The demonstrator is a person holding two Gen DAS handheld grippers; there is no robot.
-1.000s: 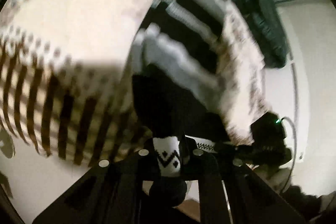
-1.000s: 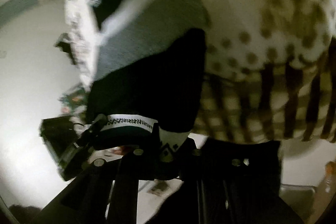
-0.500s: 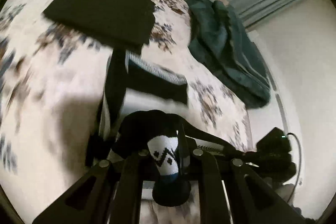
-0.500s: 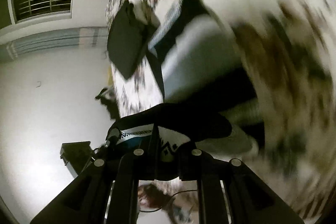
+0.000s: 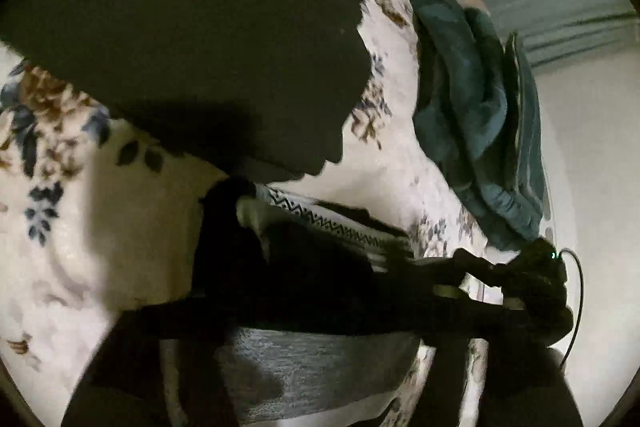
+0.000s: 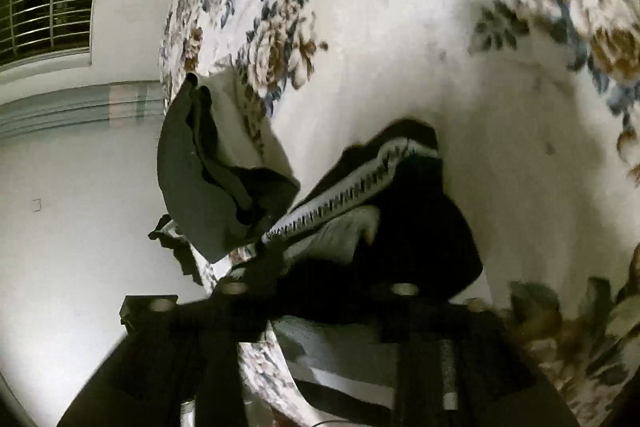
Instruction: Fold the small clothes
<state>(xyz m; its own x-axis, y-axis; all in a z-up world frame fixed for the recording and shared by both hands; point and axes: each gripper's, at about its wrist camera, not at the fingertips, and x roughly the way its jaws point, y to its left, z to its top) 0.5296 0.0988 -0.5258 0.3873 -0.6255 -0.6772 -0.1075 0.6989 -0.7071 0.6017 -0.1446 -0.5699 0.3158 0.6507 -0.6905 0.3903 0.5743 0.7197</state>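
Note:
A small black and grey garment (image 5: 304,267) with a white zigzag-patterned band lies folded over on the floral bedspread (image 5: 60,235). My left gripper (image 5: 256,311) is low over it and looks shut on its near edge, dark against the cloth. In the right wrist view the same garment (image 6: 404,219) lies just before my right gripper (image 6: 320,291), whose fingers are lost in black cloth; I cannot tell its state. The right gripper (image 5: 532,287) shows at the garment's right end in the left wrist view.
A folded black garment (image 5: 192,39) lies just beyond on the bedspread, also in the right wrist view (image 6: 200,187). A teal garment (image 5: 476,119) lies heaped at the right. The bed edge, a white wall and a barred window (image 6: 48,15) are at left.
Both grippers carried the garment's near edge forward and down over itself onto the bed. The folded black garment is now much closer, and the cameras are low.

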